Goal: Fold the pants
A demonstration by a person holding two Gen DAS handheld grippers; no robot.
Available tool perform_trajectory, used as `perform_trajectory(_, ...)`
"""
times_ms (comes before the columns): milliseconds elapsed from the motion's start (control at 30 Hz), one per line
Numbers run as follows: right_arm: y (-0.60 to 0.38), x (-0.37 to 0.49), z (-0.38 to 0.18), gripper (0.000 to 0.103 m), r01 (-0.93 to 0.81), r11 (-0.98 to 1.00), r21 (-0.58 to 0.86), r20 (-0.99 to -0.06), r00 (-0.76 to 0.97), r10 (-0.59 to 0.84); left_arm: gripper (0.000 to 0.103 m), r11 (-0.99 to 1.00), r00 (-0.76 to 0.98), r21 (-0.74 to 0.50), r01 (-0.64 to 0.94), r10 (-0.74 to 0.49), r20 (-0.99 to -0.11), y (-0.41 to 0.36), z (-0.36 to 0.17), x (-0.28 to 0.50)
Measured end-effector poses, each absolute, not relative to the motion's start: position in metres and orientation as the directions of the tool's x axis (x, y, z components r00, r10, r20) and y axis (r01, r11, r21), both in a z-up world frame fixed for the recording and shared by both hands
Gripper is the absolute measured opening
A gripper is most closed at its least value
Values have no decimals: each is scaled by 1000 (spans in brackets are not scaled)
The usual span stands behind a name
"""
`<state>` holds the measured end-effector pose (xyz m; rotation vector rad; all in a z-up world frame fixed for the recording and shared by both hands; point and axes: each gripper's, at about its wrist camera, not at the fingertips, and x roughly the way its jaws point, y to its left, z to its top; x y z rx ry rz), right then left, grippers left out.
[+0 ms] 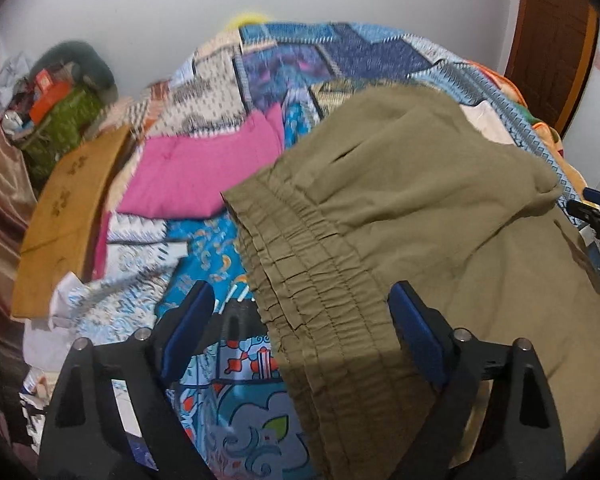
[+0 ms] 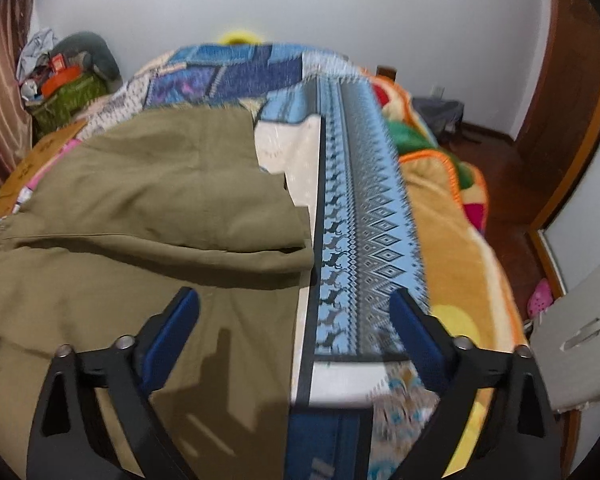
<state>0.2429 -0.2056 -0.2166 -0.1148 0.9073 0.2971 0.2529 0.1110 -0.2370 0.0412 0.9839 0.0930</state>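
Note:
Olive-green pants (image 1: 420,208) lie folded on the patterned bedspread (image 1: 236,412), the gathered elastic waistband (image 1: 316,300) facing the left side. My left gripper (image 1: 300,316) is open and empty, its jaws straddling the waistband edge from above. In the right wrist view the pants (image 2: 140,216) fill the left half, a folded layer on top. My right gripper (image 2: 296,316) is open and empty, over the pants' right edge. The right gripper's tip also shows at the far right of the left wrist view (image 1: 598,216).
A folded pink garment (image 1: 196,176) lies beyond the waistband. A wooden board (image 1: 64,220) borders the bed's left side. A cluttered green basket (image 1: 60,120) stands at the back left. An orange blanket (image 2: 452,216), a door (image 2: 572,92) and a grey stool (image 2: 580,340) are on the right.

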Motion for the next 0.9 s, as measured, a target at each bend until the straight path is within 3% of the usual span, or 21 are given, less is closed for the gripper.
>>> perform_trajectory(200,-202,277,-235,64,-344,935,86,-819,510,263,87,999,545,25,-45,45,-837,115,-243,260)
perform_trajectory(333,-191,283,-246,40,-392,915,95,-837,467,287,80,999,553,35,-23,42,-832,112,-245,261)
perform_trajectory(567,-184,276,-250,28,-411,911,23,-850,471,234,75,996,572,94,-5,81,-816,111,-245,263)
perform_trajectory(700,-186,275,-249,11,-389,921,16,-866,455,207,75,993,570,116,-20,106,-815,118,-246,267)
perform_trajectory(900,-191,257,-248,11,-352,932,89,-876,418,242,79,999,534,45,-20,49,-844,141,-252,280)
